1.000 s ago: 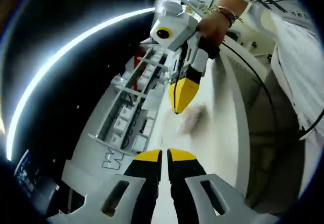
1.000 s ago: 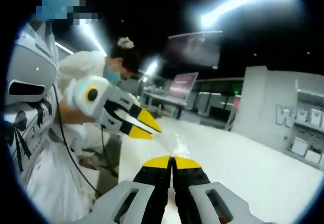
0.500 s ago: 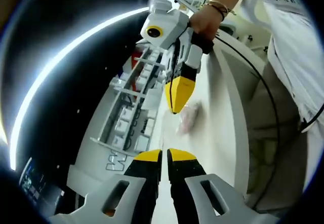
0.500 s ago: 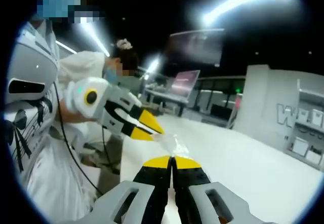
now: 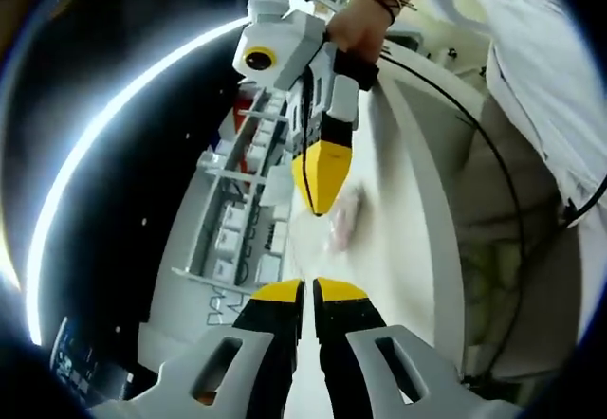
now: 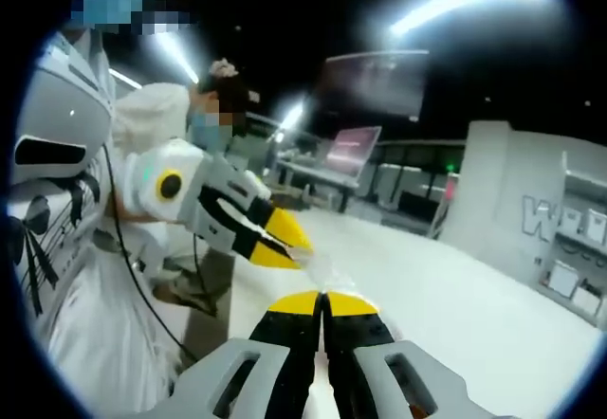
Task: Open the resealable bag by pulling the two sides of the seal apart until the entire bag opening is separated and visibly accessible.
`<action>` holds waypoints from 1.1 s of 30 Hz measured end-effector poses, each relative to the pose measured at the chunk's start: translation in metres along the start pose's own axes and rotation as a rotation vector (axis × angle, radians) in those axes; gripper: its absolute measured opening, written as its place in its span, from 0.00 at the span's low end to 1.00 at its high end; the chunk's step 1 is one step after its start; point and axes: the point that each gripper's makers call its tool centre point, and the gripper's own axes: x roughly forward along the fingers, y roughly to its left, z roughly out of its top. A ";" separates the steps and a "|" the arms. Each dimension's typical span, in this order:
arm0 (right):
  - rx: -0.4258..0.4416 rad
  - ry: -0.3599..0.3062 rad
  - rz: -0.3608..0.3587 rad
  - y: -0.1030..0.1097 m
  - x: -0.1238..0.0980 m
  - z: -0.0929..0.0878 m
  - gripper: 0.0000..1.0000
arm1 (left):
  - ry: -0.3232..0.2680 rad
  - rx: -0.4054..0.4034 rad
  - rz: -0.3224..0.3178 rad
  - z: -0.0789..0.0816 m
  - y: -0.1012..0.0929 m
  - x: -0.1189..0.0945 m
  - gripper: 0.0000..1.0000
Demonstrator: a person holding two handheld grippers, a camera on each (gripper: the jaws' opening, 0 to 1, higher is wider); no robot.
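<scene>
A clear resealable bag (image 6: 322, 271) hangs stretched between my two grippers above the white table (image 6: 455, 315). In the right gripper view my right gripper (image 6: 322, 300) is shut on its near edge, and my left gripper (image 6: 296, 245) comes in from the left, shut on the far edge. In the left gripper view my left gripper (image 5: 308, 291) is shut at the bottom, and my right gripper (image 5: 318, 203) points down at it from above. The bag (image 5: 340, 222) shows there as a blurred pinkish patch between the tips. I cannot tell whether the seal has parted.
A white rack of small boxes (image 5: 237, 220) runs along the table's far side. A person in white (image 5: 541, 106) holds the grippers, with a cable (image 5: 474, 144) trailing. Another person (image 6: 204, 116) and screens (image 6: 351, 144) stand behind. A white cabinet (image 6: 560, 239) is at the right.
In the left gripper view my right gripper has drifted left and come slightly closer. Both grippers stay shut on the bag, and the right gripper view has barely shifted.
</scene>
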 end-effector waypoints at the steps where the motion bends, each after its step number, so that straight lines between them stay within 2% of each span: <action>1: -0.005 0.003 0.003 0.001 0.000 0.000 0.00 | 0.003 0.006 0.000 0.000 0.000 0.000 0.04; 6: -0.019 0.016 0.011 0.003 0.000 -0.002 0.00 | 0.017 0.059 -0.002 0.000 -0.001 -0.002 0.01; 12: -0.007 0.026 0.026 0.005 0.000 -0.003 0.00 | 0.014 0.068 0.005 -0.001 0.006 -0.003 0.01; 14: 0.020 0.021 0.035 0.005 -0.004 -0.002 0.00 | 0.006 0.064 0.008 0.001 0.008 -0.004 0.01; 17: 0.126 -0.041 0.033 0.003 -0.011 0.011 0.00 | 0.004 0.069 0.013 0.002 0.008 -0.003 0.01; 20: 0.254 -0.142 0.044 0.002 -0.018 0.035 0.03 | 0.004 0.072 0.013 0.001 0.006 -0.001 0.01; 22: 0.313 -0.198 0.031 -0.002 -0.020 0.048 0.05 | 0.003 0.079 0.016 0.003 0.006 0.000 0.01; 24: 0.342 -0.224 0.025 -0.005 -0.020 0.057 0.06 | -0.001 0.092 0.022 0.005 0.007 0.000 0.01; 26: 0.341 -0.230 0.020 -0.005 -0.017 0.060 0.06 | -0.006 0.099 0.021 0.007 0.007 -0.001 0.01; 29: 0.368 -0.213 0.000 -0.008 -0.008 0.060 0.12 | -0.002 0.114 0.010 0.005 0.008 0.000 0.01; 31: 0.388 -0.188 -0.003 -0.010 -0.003 0.055 0.16 | 0.004 0.125 0.006 0.003 0.008 0.000 0.01; 33: 0.370 -0.130 0.003 -0.008 0.002 0.047 0.17 | 0.006 0.126 0.006 0.002 0.010 -0.001 0.01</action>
